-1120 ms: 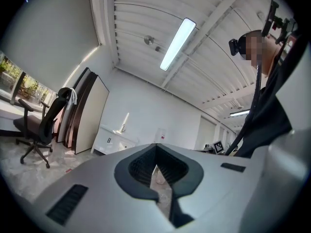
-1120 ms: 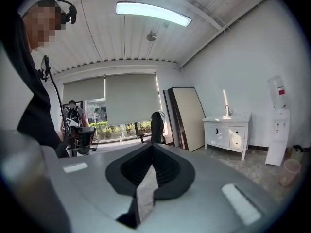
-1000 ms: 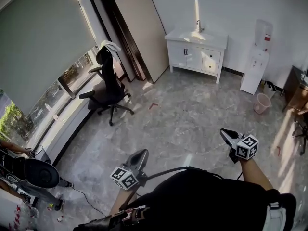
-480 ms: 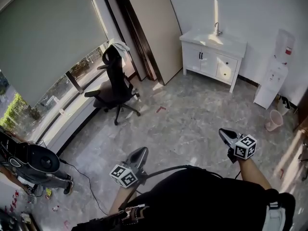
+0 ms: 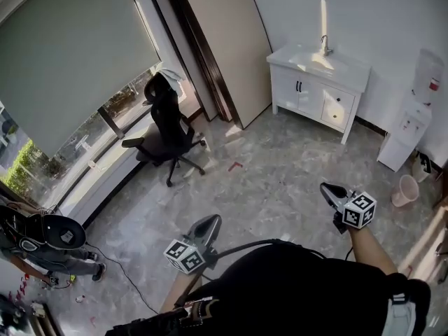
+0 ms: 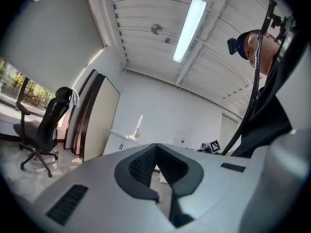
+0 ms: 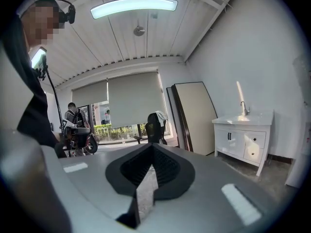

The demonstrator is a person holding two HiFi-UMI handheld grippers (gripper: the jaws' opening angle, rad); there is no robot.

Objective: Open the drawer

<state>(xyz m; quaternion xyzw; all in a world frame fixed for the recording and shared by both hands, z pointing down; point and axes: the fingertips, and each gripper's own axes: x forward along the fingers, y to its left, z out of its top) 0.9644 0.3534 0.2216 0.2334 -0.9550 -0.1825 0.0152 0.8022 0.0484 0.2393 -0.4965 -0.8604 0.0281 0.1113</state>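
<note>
A white sink cabinet (image 5: 316,89) stands against the far wall, with two doors on its left and small drawers (image 5: 338,105) on its right, all closed. It also shows in the right gripper view as the cabinet (image 7: 242,141) with a drawer (image 7: 253,140). In the left gripper view only the cabinet (image 6: 120,141) shows, small and far. My left gripper (image 5: 211,220) and right gripper (image 5: 327,190) are held out level in front of the body, well short of the cabinet. Both are shut with nothing between the jaws, as seen at the left gripper (image 6: 155,152) and right gripper (image 7: 152,148).
A black office chair (image 5: 166,131) stands by the window at left. Large panels (image 5: 224,47) lean on the wall beside the cabinet. A water dispenser (image 5: 414,114) and pink bin (image 5: 404,190) are at right. Dark equipment (image 5: 42,238) and a floor cable (image 5: 126,275) are at lower left.
The person has walked forward across the marble floor; the cabinet, chair and panels have shifted right and look nearer in the head view. Both grippers keep the same shut pose.
</note>
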